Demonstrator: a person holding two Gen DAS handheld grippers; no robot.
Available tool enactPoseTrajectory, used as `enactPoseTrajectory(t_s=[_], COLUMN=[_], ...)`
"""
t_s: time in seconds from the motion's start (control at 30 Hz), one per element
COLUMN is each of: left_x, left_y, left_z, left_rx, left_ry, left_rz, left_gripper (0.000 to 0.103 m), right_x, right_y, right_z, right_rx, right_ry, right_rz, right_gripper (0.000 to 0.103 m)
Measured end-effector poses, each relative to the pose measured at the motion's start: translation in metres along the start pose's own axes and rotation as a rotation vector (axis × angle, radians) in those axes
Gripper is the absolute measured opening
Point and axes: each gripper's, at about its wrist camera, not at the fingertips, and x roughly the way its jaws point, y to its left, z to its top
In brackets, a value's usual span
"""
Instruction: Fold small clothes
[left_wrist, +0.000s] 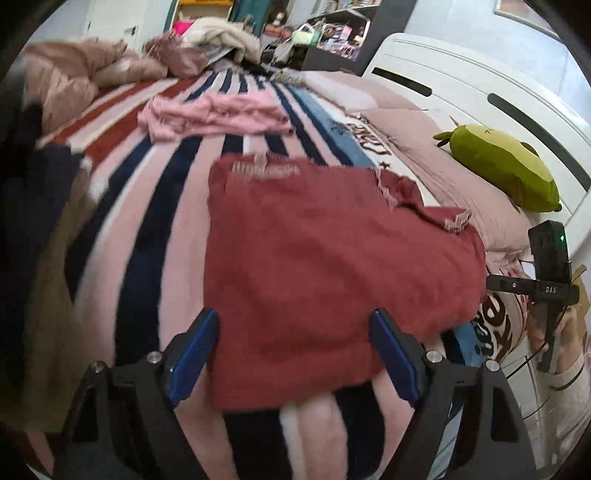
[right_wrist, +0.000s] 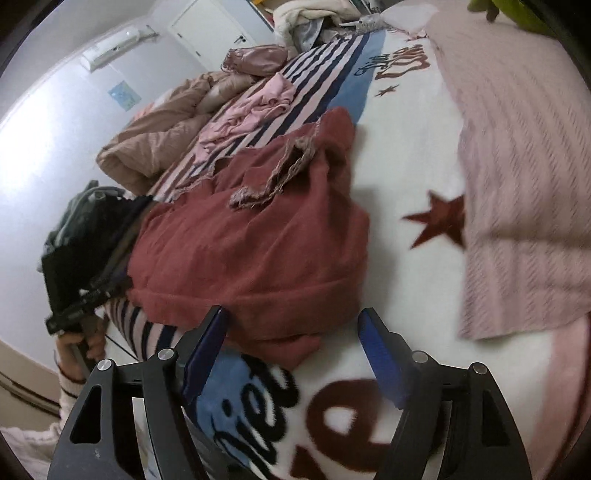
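Note:
A dark red garment (left_wrist: 332, 266) with frayed hems lies folded on the striped blanket (left_wrist: 155, 221), right in front of my left gripper (left_wrist: 295, 332). The left gripper is open and empty, its blue pads either side of the garment's near edge. In the right wrist view the same red garment (right_wrist: 251, 243) lies bunched just beyond my right gripper (right_wrist: 293, 328), which is open and empty above the blanket's printed lettering (right_wrist: 332, 413). A crumpled pink garment (left_wrist: 214, 114) lies farther up the bed; it also shows in the right wrist view (right_wrist: 251, 107).
A green plush toy (left_wrist: 506, 166) rests on a pink pillow by the white headboard (left_wrist: 480, 74). A tan quilt (left_wrist: 66, 81) and piled clothes (left_wrist: 221, 37) sit at the far end. The other handheld gripper (left_wrist: 550, 273) shows at the right edge. A pink knit cover (right_wrist: 524, 184) lies at right.

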Motion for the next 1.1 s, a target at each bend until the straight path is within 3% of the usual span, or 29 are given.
enactPoseTrajectory(t_s=[0.07,0.1,0.13,0.17,0.33,0.57,0.7,0.87,1.1], left_x=[0.0,-0.001,-0.003,-0.005,-0.026,-0.047,-0.045,-0.016,0.057], left_y=[-0.001,-0.003,-0.006,-0.009,-0.023,-0.026,-0.027,-0.014,0.012], left_z=[-0.005,-0.007,-0.007,-0.007,0.004,0.032,0.063,0.113,0.179], left_rx=[-0.013,-0.008,-0.002,0.006,0.047,0.045,0.06,0.019,-0.029], left_ry=[0.001,-0.001,-0.004,-0.011,-0.082,-0.163,-0.191,-0.198,-0.129], left_rz=[-0.006,-0.009,-0.009,-0.005,0.038,0.021,0.061,0.126,0.176], left_gripper=[0.069,0.063,0.05,0.037,0.007,0.005,0.005,0.004,0.006], right_x=[0.001,0.002,0.001,0.0,-0.012,-0.018,-0.021,-0.007,0.036], right_y=[0.006,0.009,0.013,0.016,0.036,0.054,0.054,0.039,0.017], right_z=[-0.001,-0.001,-0.001,0.001,0.008,0.033,0.066,0.117,0.179], right_rx=[-0.014,-0.016,-0.01,-0.003,-0.058,-0.128,-0.121,-0.095,-0.087], right_ry=[-0.041,-0.052,-0.072,-0.089,-0.182,-0.218,-0.24,-0.251,-0.198], right_rz=[0.003,0.0,-0.018,-0.034,-0.059,-0.062,-0.101,-0.154,-0.233], right_gripper=[0.047,0.031,0.021,0.019,0.006,0.002,0.002,0.002,0.003])
